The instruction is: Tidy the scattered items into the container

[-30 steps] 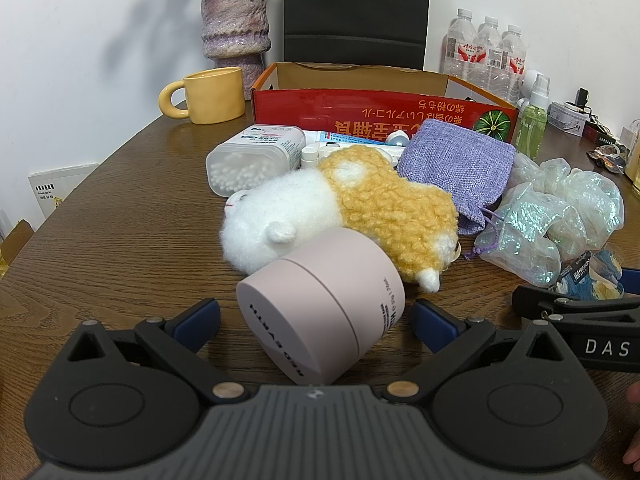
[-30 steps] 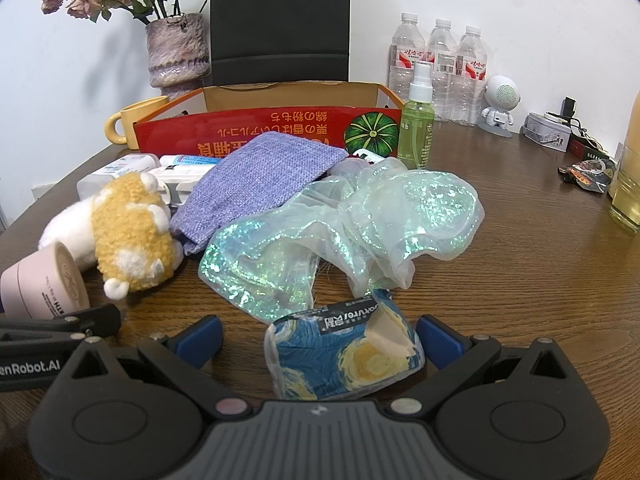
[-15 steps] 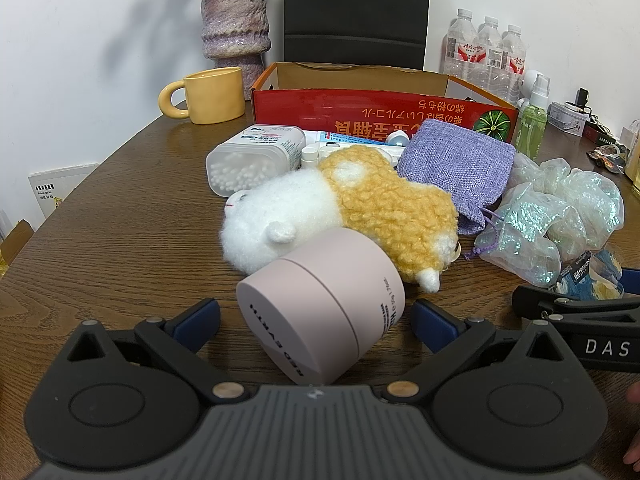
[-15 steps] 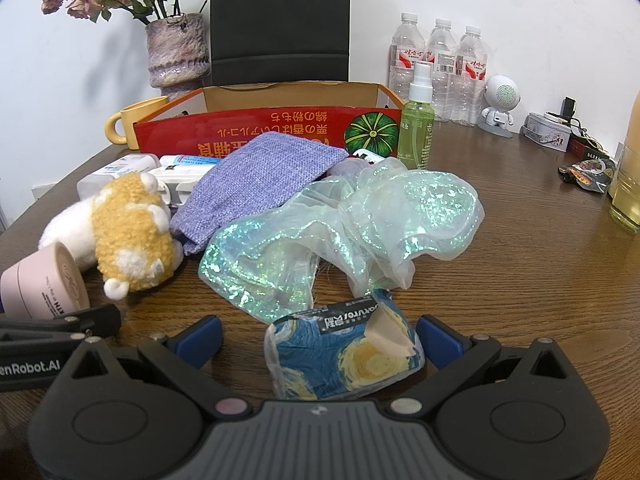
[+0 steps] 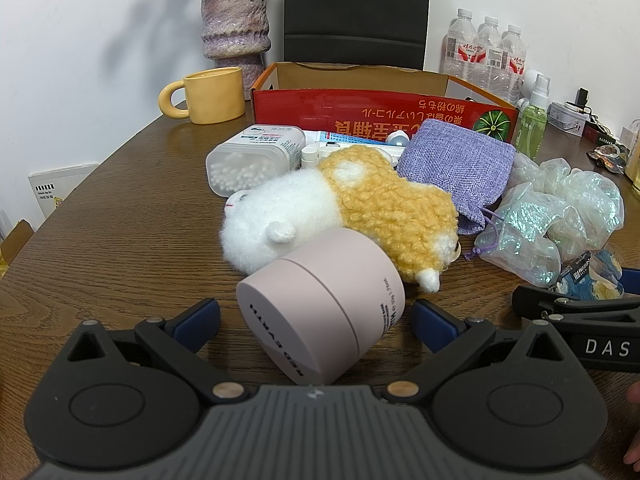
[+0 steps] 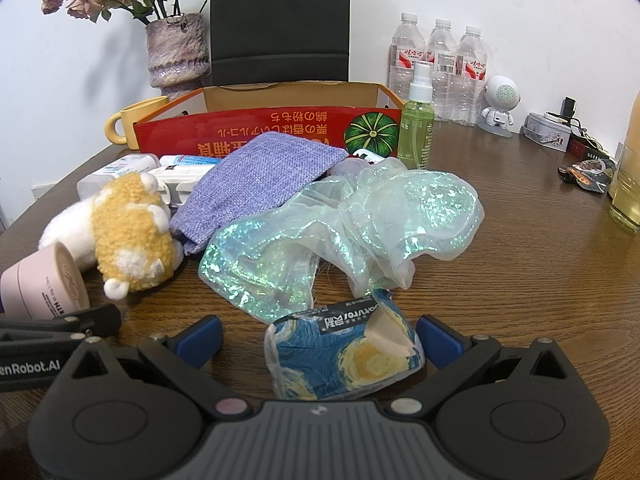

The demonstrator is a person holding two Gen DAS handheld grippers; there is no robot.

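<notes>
The left tool stands with its jaws spread on either side of the pink jar, which lies tipped on its side on the table, just in front of the plush toy, blue pads clear of it. The right tool is likewise spread around the blue-and-yellow packet, just in front of the iridescent wrap. Behind the plush toy sits the red box, open-topped, with the purple pouch and the cotton-swab tub lying between them.
</notes>
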